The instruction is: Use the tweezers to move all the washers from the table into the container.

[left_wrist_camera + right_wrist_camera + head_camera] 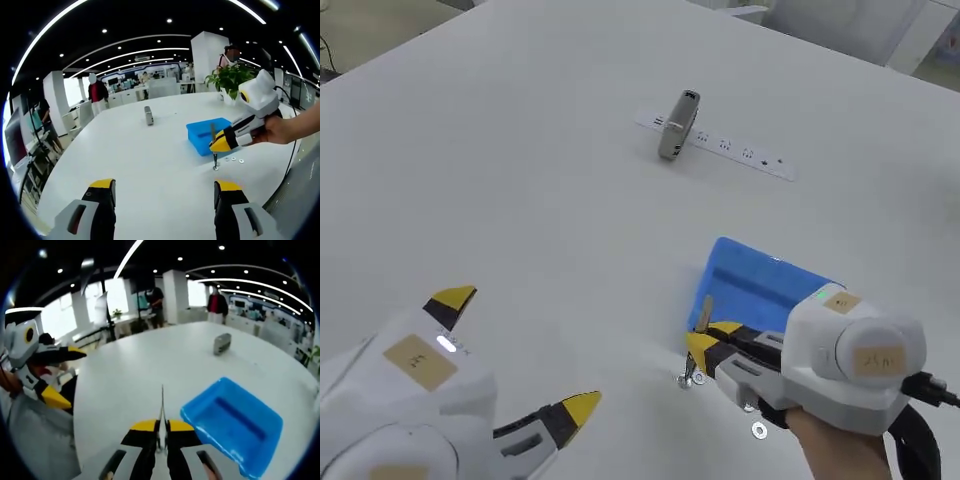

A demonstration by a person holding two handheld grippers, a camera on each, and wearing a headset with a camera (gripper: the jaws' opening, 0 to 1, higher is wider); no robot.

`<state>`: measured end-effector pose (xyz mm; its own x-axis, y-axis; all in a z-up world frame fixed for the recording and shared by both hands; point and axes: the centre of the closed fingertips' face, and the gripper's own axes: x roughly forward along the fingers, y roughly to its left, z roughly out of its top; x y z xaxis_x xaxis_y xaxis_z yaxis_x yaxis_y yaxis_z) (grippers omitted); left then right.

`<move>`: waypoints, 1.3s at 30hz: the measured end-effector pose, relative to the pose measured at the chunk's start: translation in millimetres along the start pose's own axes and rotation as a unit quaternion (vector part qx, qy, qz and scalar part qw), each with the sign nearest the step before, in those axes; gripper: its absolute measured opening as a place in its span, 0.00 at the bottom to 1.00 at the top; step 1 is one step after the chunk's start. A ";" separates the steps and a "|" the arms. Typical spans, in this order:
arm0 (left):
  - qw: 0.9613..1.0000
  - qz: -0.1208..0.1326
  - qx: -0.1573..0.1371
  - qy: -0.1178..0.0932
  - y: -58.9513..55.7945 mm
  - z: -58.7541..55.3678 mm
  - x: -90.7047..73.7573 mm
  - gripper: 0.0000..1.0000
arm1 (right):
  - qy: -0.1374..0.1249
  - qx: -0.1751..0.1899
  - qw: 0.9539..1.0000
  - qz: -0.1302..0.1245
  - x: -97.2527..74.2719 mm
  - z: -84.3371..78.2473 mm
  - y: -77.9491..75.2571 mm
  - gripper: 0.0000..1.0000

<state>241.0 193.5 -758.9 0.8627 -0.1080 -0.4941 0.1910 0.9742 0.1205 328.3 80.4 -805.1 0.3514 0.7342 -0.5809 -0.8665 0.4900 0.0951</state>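
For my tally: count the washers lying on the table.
3. One washer lies nearest the tweezers tip, a second beside it, a third farthest out; the right tool may hide more.

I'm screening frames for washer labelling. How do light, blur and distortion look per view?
Head view: even light, washers small but sharp. Left gripper view: fisheye bending, ceiling lights bowed, washers tiny. Right gripper view: softer, windows glare, tweezers and blue container legible.

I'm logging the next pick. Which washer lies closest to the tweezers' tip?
The washer right beside the tip of the tweezers, which the right claw holds. The other washer lies farther off, back toward the person.
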 end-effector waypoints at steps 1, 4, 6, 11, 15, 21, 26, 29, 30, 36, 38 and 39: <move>1.000 0.000 0.000 0.000 0.0 0.1 0.0 0.82 | -0.001 -0.001 1.000 -0.002 -1.3 -0.6 0.3 0.03; 1.000 -0.001 0.002 0.002 -0.4 -0.5 0.2 0.82 | -0.004 0.004 1.000 -0.008 -4.9 -2.8 -0.6 0.03; 1.000 -0.001 0.003 0.001 -0.8 -0.2 0.2 0.82 | -0.005 0.014 1.000 -0.011 -7.7 -5.0 0.3 0.03; 1.000 -0.001 0.005 0.000 -1.0 0.1 0.3 0.82 | -0.004 -0.002 0.999 -0.032 -12.4 -9.7 4.7 0.03; 1.000 -0.001 0.007 -0.003 -1.3 1.1 0.0 0.82 | -0.004 0.021 0.999 -0.038 -15.7 -13.0 6.8 0.03; 1.000 -0.003 0.009 -0.005 -2.5 2.0 -0.1 0.82 | 0.002 0.016 0.998 -0.053 -21.3 -23.4 8.4 0.03; 1.000 -0.005 0.015 -0.010 -4.0 3.4 -0.7 0.82 | 0.026 0.013 0.998 -0.064 -24.5 -35.1 6.0 0.03; 1.000 -0.004 0.015 -0.010 -3.5 3.3 -0.8 0.82 | 0.030 0.020 0.997 -0.071 -25.4 -38.7 4.8 0.02; 1.000 -0.004 0.015 -0.010 -3.2 3.3 -0.9 0.82 | 0.031 0.027 0.996 -0.073 -25.0 -38.7 3.3 0.02; 1.000 -0.004 0.018 -0.009 -3.1 2.5 -0.9 0.82 | 0.043 0.031 0.996 -0.070 -22.3 -36.3 -0.3 0.02; 1.000 -0.004 0.018 -0.011 -3.3 3.1 -1.0 0.81 | 0.049 0.035 0.996 -0.068 -22.0 -35.6 -0.2 0.02; 1.000 -0.004 0.018 -0.010 -3.4 2.8 -1.0 0.81 | 0.051 0.039 0.996 -0.066 -22.0 -35.6 -0.8 0.02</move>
<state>240.8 189.8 -756.4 0.8698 -0.1209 -0.4784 0.2153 0.9653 0.1475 308.6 47.2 -821.1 0.4195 0.6116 -0.6708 -0.7834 0.6172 0.0729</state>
